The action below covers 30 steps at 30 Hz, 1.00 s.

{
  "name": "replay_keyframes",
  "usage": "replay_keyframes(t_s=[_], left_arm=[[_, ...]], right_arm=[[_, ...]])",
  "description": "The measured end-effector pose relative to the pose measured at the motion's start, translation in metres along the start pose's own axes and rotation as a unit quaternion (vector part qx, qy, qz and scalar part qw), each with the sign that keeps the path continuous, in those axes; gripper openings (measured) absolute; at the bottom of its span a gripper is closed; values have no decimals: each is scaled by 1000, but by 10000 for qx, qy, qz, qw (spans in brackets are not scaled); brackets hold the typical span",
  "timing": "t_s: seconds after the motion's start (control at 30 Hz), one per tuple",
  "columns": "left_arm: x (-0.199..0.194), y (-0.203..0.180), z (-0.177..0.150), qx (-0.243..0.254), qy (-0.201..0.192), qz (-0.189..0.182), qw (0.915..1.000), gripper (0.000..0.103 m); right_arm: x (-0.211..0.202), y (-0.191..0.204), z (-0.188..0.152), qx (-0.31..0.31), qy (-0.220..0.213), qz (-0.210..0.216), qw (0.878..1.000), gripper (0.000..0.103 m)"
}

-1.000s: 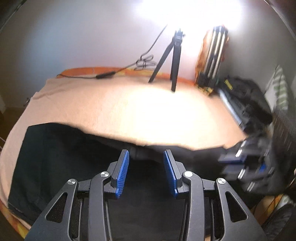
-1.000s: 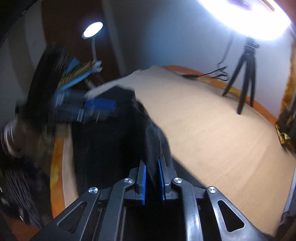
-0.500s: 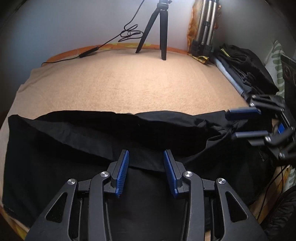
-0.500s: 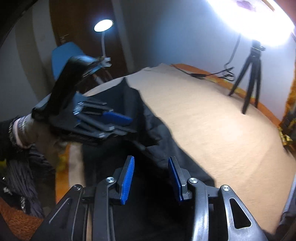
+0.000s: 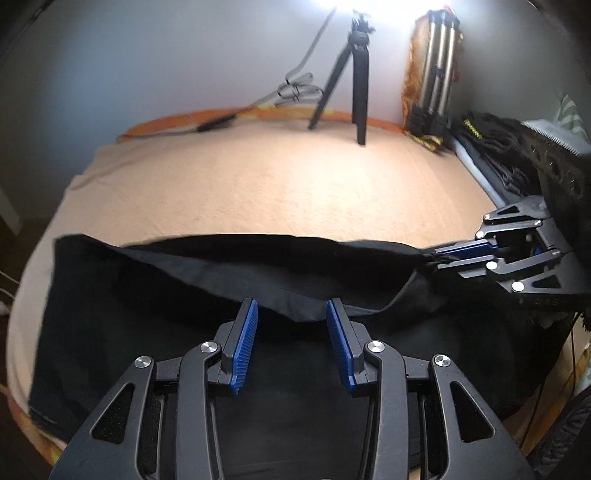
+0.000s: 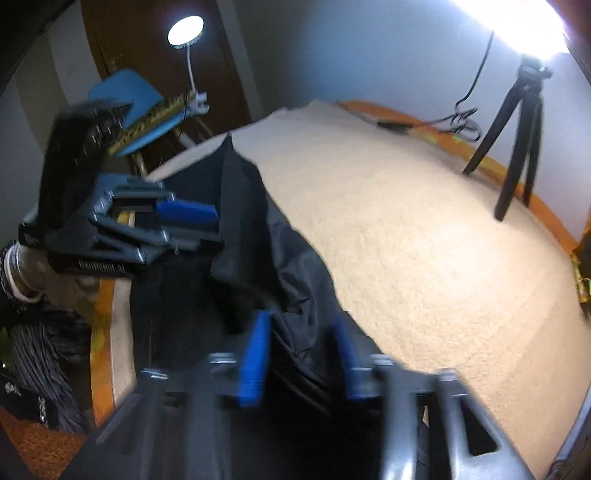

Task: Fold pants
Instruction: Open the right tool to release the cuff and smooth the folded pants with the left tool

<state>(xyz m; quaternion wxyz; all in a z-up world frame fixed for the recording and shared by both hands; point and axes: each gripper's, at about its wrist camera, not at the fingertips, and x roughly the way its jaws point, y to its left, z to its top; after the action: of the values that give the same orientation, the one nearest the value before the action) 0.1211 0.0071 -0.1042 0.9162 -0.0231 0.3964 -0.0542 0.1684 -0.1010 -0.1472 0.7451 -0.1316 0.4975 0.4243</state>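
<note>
Black pants (image 5: 184,295) lie across the near side of a bed covered with a peach blanket (image 5: 277,192). A folded-over layer runs along their far edge. My left gripper (image 5: 291,317) is open and empty just above the pants' middle fold edge. My right gripper (image 6: 301,332) is open, its blue pads either side of a raised ridge of the pants (image 6: 258,229), blurred by motion. In the left wrist view the right gripper (image 5: 439,256) sits at the pants' right end, its jaws looking close together there. In the right wrist view the left gripper (image 6: 207,229) hovers at the pants' left side.
A black tripod (image 5: 354,74) stands at the back of the bed with a cable (image 5: 221,120) beside it. Folded tripod legs (image 5: 436,66) lean in the corner. Dark clothes (image 5: 491,147) are piled at the right edge. A lamp (image 6: 184,31) and blue chair (image 6: 129,96) stand left.
The right gripper opened, letting go of the pants, which settled flat with a folded layer. It now sits low over the pants' right end. The left gripper stayed open above the middle.
</note>
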Motion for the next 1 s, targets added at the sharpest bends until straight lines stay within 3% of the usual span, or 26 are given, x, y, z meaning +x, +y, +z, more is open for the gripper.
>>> replay_keyframes(t_s=[0.1, 0.2, 0.33, 0.43, 0.53, 0.6, 0.73, 0.77, 0.83, 1.0], left_arm=[[-14, 10, 3, -110, -244, 170, 9995, 38], [-14, 23, 1, -307, -217, 262, 9989, 38], [-8, 33, -6, -416, -72, 354, 9985, 38], [-14, 41, -9, -429, -87, 454, 9980, 38], [-27, 58, -13, -578, -180, 581, 9965, 38], [-39, 77, -19, -796, -287, 661, 9942, 39], [-65, 123, -28, -1301, -492, 824, 9869, 40], [-72, 136, -30, -1435, -532, 844, 9846, 45], [-85, 159, -38, -1683, -575, 800, 9808, 51], [-96, 219, -66, -2606, -521, 478, 9628, 51]], right_arm=[[-6, -14, 7, 170, -251, -265, 9992, 6], [-8, -48, 19, 777, -427, -618, 9941, 5], [20, -59, 31, 792, -28, -1107, 9907, 5], [34, -59, 32, 710, 206, -1456, 9866, 11], [24, -64, 37, 895, 141, -1894, 9777, 41], [12, -65, 36, 1065, 28, -2006, 9739, 41], [-24, -53, 30, 1287, -332, -1823, 9742, 41], [-31, -47, 28, 1311, -407, -1766, 9747, 41], [-50, -29, 21, 1398, -604, -1579, 9757, 42], [-70, 17, 10, 1464, -800, -1133, 9795, 46]])
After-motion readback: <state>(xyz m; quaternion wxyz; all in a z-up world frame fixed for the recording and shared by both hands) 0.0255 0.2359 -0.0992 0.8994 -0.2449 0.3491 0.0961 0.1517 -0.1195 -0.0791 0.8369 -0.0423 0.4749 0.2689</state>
